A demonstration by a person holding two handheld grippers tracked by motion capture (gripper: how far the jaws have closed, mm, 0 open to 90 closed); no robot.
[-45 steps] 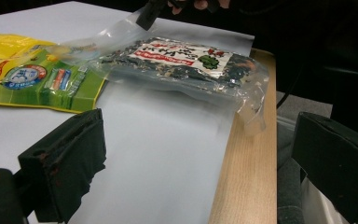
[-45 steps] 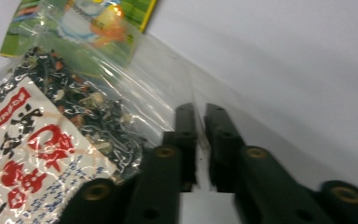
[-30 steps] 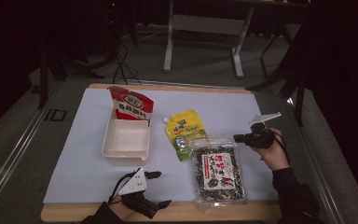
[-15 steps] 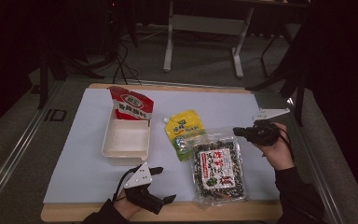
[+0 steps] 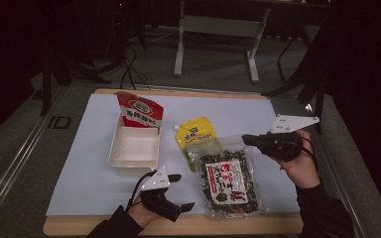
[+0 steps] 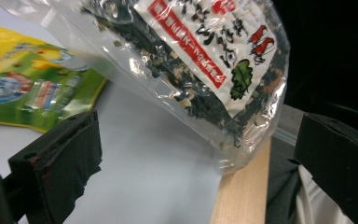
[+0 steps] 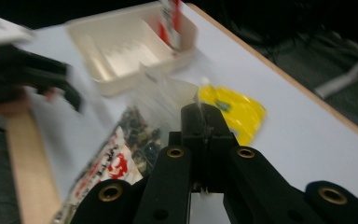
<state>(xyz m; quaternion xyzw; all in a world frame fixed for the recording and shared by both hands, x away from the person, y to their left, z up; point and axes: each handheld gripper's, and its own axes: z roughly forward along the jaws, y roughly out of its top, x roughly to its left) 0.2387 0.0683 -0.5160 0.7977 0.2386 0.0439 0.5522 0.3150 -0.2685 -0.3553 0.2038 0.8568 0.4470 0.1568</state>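
Lifted since the earlier frame, the right gripper (image 5: 250, 139) has its jaws pressed together on the top corner of the clear seaweed bag (image 5: 226, 181), raising that end above the yellow pouch (image 5: 196, 138). Near the bag's lower end, the left gripper (image 5: 181, 191) waits with jaws spread. The slick film could slip from so small a pinch.

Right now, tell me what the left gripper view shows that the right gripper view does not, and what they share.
Left gripper view: the left gripper with its jaws wide apart and nothing between them, and the clear seaweed bag lifted off the white mat at its far end.

Right gripper view: the right gripper with its jaws shut on the bag's clear edge, the cream tray and the red packet in it.

Both: the seaweed bag, the yellow pouch and the mat.
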